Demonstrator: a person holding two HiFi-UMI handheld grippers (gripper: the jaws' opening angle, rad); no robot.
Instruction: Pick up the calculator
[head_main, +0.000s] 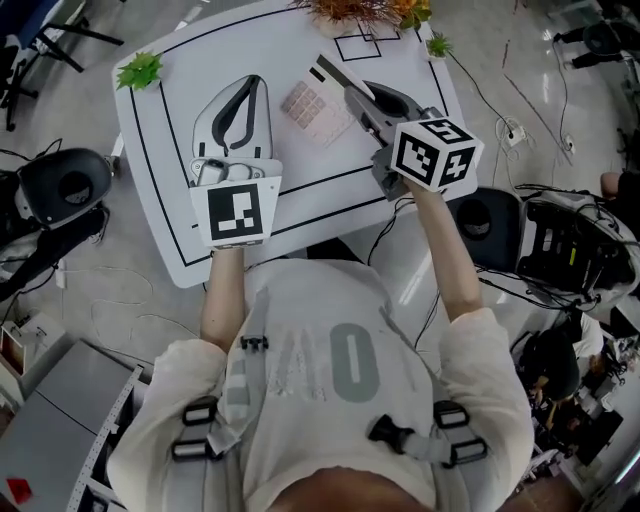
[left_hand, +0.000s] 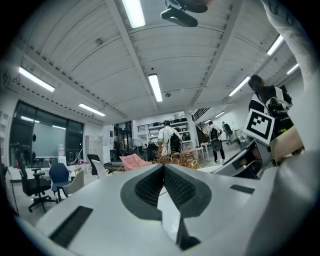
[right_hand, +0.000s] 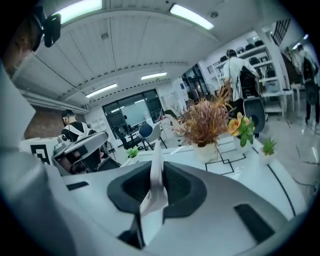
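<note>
In the head view the pale pink calculator (head_main: 312, 112) hangs tilted over the white table (head_main: 170, 220), clamped at its right edge by my right gripper (head_main: 346, 93). The right gripper view shows the calculator (right_hand: 156, 192) edge-on as a thin white slab that stands up between the dark pads, and the right gripper (right_hand: 156, 176) is shut on it. My left gripper (head_main: 254, 82) is held level over the table to the left of the calculator, apart from it. In its own view the left gripper (left_hand: 164, 172) has its pads together with nothing between them.
On the table stand a small green plant (head_main: 140, 70) at the far left corner, a dried orange bouquet (head_main: 360, 10) at the far edge and a small plant (head_main: 437, 45) at the far right. Black chairs (head_main: 62, 185) and cables lie around the table.
</note>
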